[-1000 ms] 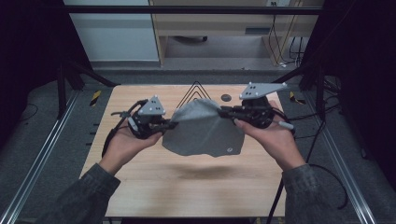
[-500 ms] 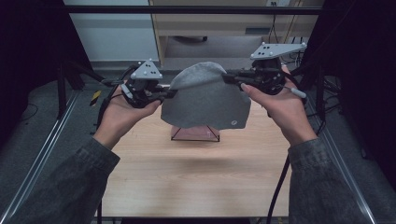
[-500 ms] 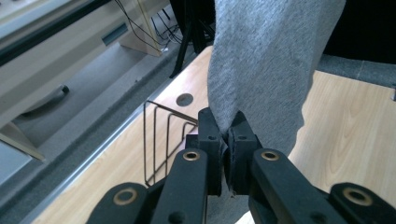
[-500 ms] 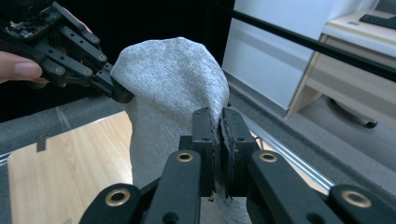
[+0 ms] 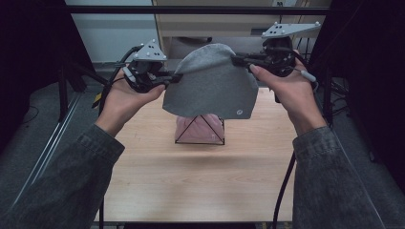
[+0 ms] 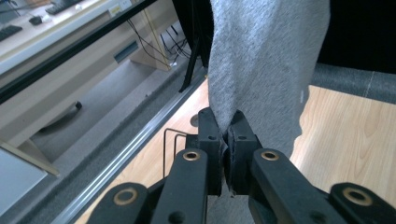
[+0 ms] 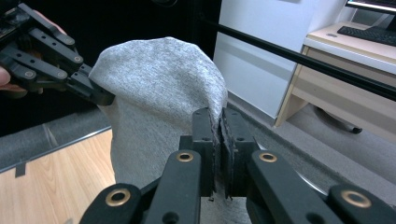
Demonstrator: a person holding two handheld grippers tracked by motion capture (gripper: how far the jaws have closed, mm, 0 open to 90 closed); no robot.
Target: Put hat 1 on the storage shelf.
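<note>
Change: since half a second ago we have raised the grey beanie [image 5: 210, 83] higher and farther from us, so more of the wire stand [image 5: 199, 130] beneath it shows.
Count: one beanie, two grippers, one wire stand, one pink bundle, one table.
Left gripper [image 5: 175, 78]: we hold it in our left hand [image 5: 125, 98]; in the left gripper view its black jaws are pressed together on the beanie's edge [image 6: 261, 60], with the knit pinched between them.
Right gripper [image 5: 236, 59]: held in our right hand [image 5: 289, 88]; in the right gripper view its jaws are likewise closed on the cloth [image 7: 159, 98], gripping a fold of it.
Beanie, place: it hangs in the air between the two grippers, above the far half of the wooden table [image 5: 200, 181], stretched by its two sides, crown rounded at the top.
Beanie, material: soft grey knit with a fine ribbed texture; a small round pale tag near the lower right edge in the high view.
Stand: thin black wire, three-cornered in outline, standing on the table below the beanie, with a pink bundle [image 5: 191, 128] inside it.
Table: pale wood grain, smooth.
Views: the right gripper view shows the left gripper [image 7: 105, 99] gripping the far edge; the left gripper view shows a bent black wire [image 6: 172, 142] on the table just beyond the jaws.
</note>
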